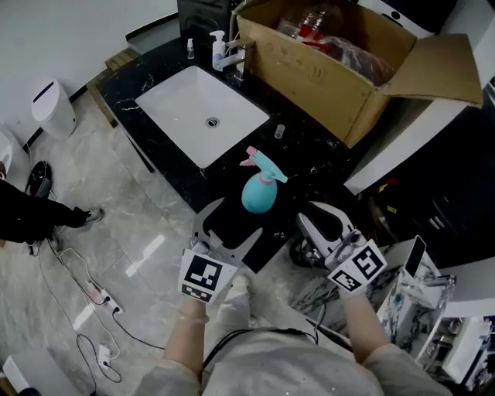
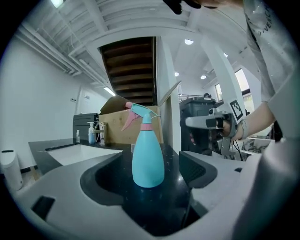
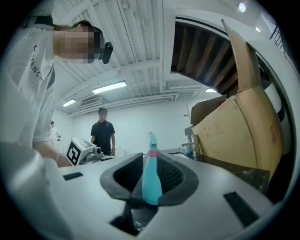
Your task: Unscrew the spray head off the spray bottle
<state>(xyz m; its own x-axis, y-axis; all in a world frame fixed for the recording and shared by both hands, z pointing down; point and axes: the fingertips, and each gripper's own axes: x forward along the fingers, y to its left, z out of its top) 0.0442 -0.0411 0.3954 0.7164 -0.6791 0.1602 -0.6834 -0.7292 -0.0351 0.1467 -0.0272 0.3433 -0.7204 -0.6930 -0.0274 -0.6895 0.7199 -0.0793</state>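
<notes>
The left gripper [image 1: 232, 221] has its grey jaws spread wide, gripping nothing; the right gripper [image 1: 315, 218] beside it shows only a narrow gap, also empty; just beyond the left jaw tips, untouched, the turquoise plastic spray bottle [image 1: 259, 193] stands upright on the black speckled countertop [image 1: 309, 155], its turquoise-and-pink spray head [image 1: 263, 161] attached; further back lie the white rectangular sink [image 1: 182, 104] and open brown cardboard box [image 1: 325, 77].

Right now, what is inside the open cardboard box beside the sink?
In the cardboard box, the head view shows clear bottles with red on them and crumpled clear plastic. The box walls cover whatever lies lower down.
</notes>
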